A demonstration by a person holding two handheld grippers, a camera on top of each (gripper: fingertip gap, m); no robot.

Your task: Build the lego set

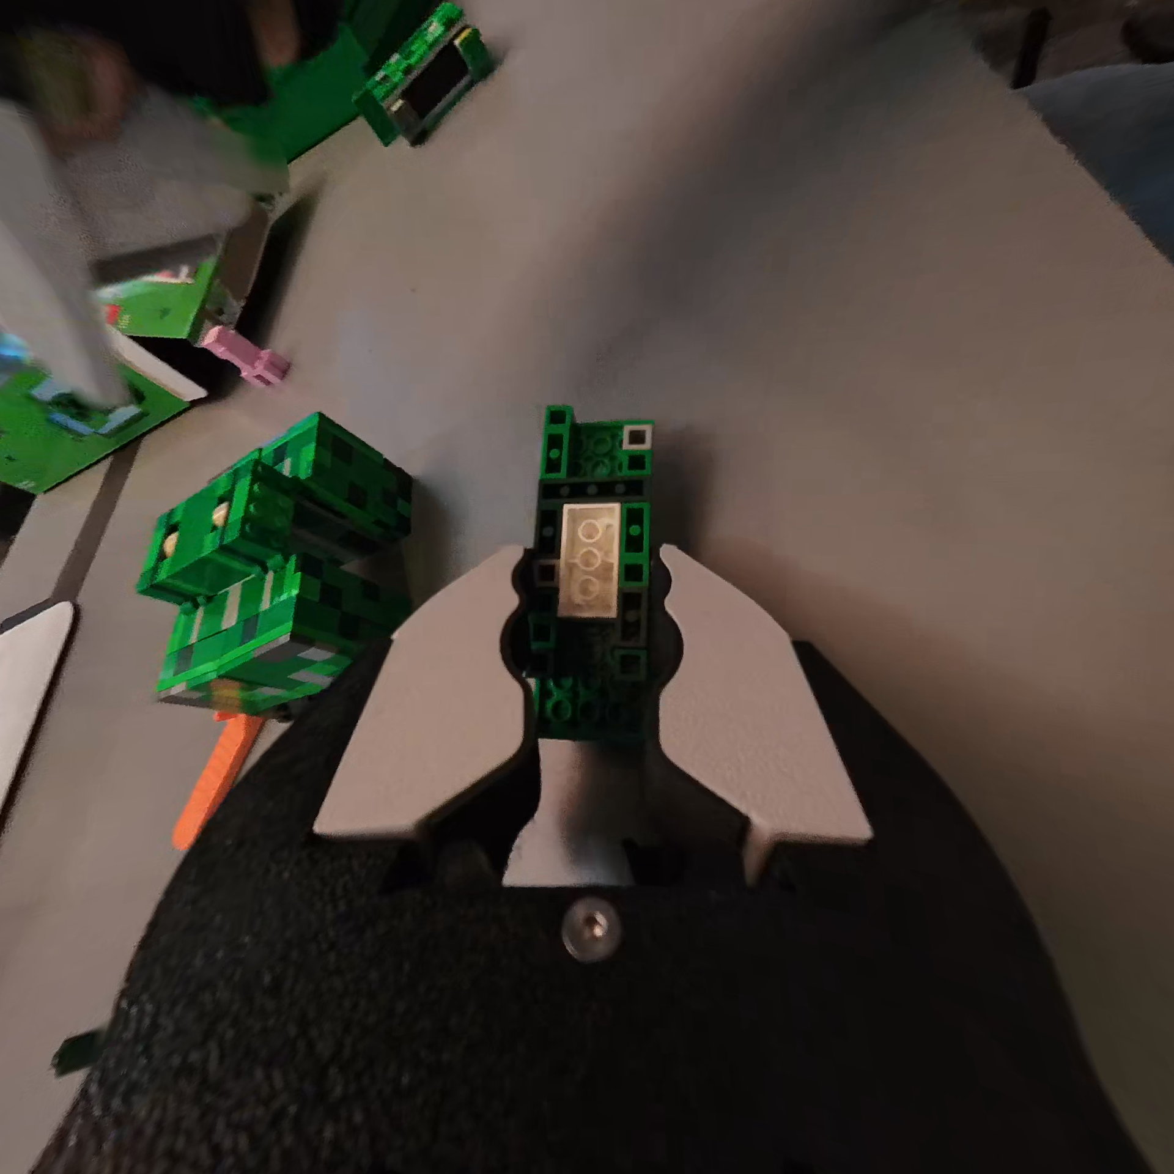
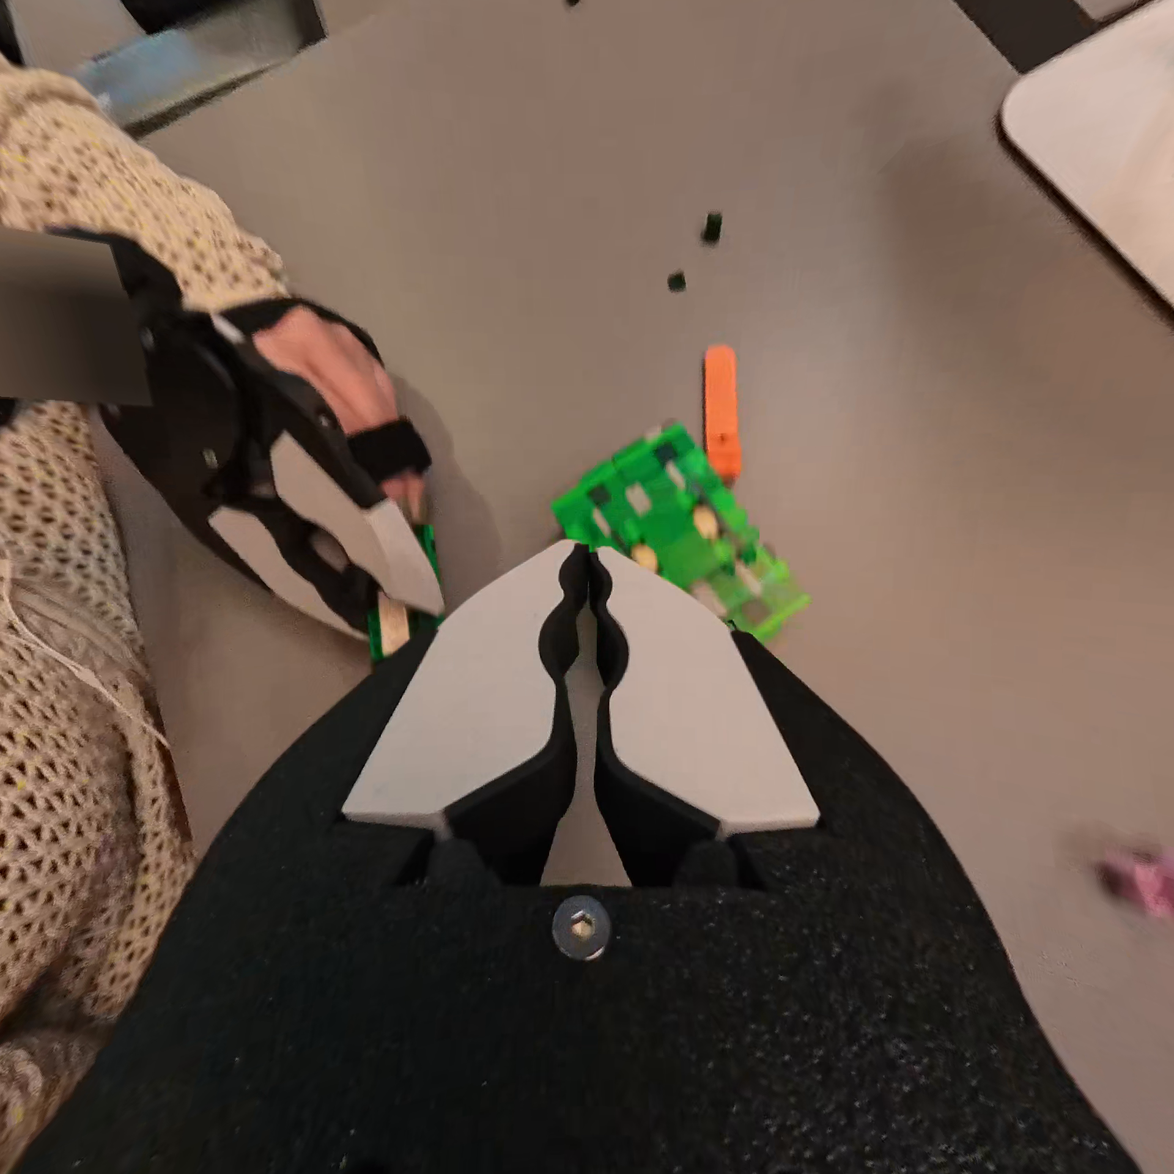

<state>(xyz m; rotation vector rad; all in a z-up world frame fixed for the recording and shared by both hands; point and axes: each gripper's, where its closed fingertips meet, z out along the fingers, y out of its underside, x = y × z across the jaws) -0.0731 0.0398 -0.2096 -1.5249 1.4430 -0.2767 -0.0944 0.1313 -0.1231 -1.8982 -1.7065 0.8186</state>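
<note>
The left gripper [image 1: 594, 565] pinches a green block [image 1: 594, 572] over the table [image 1: 826, 381], the right gripper [image 2: 587, 562] pressed together empty beside the body [image 2: 680, 533]; a sideways nudge could twist the block loose.

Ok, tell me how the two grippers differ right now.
The left gripper is shut on a narrow green lego assembly with a white brick in its middle; the right gripper holds nothing. The left one's jaws stand apart around the piece, while the right one's tips nearly touch. The right gripper sits just short of the green blocky lego build on the table. Both have grey fingers on black bodies.
</note>
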